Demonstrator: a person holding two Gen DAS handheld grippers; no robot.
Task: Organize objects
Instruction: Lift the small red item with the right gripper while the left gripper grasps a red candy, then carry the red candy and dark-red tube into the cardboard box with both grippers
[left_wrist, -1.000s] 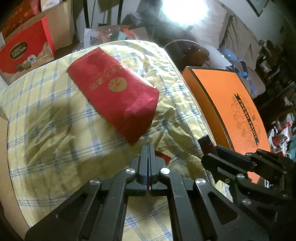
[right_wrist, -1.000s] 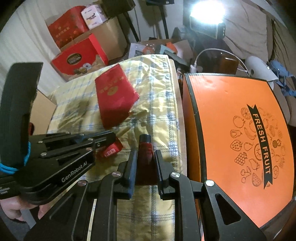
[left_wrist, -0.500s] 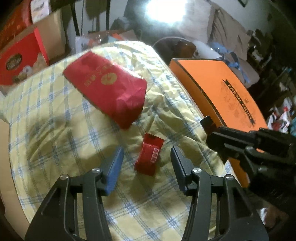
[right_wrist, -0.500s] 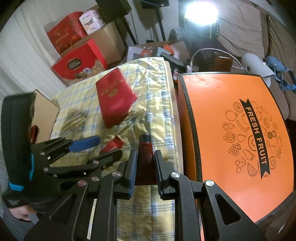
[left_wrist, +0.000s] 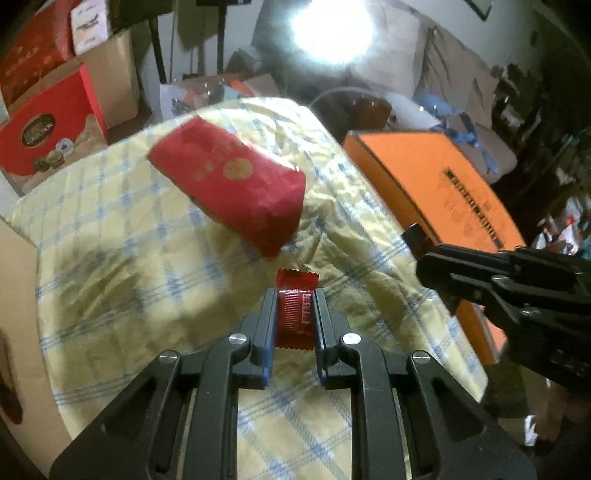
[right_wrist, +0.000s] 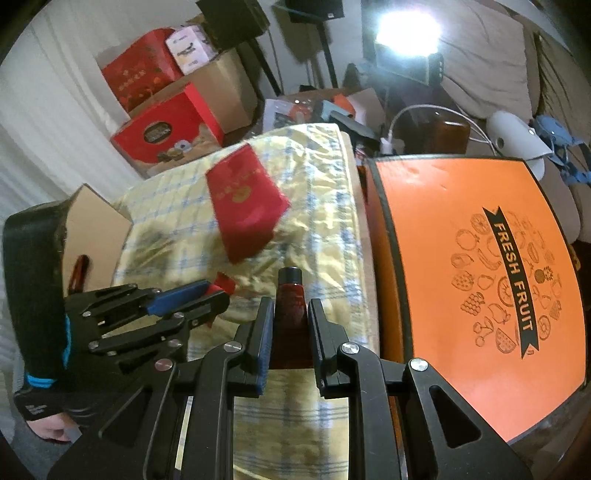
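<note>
A dim, cluttered room lit by one hard lamp

We see a bright lamp (right_wrist: 406, 33) glaring from the far side, washing out the wall behind it, with a black stand (right_wrist: 325, 48) just beside it. To the left hangs a pale curtain (right_wrist: 44, 122). Against it we find stacked cardboard boxes (right_wrist: 221, 92) and red gift boxes (right_wrist: 166, 129). The work surface is covered by a yellow cloth with blue checks (left_wrist: 110, 258), wrinkled throughout. Past its far edge lies loose clutter (right_wrist: 306, 107), and a white cable (right_wrist: 424, 110) loops near a brown jar (right_wrist: 448, 136). To the right we make out a beige sofa (left_wrist: 461, 74), heaped with things too blurred to name.
</note>
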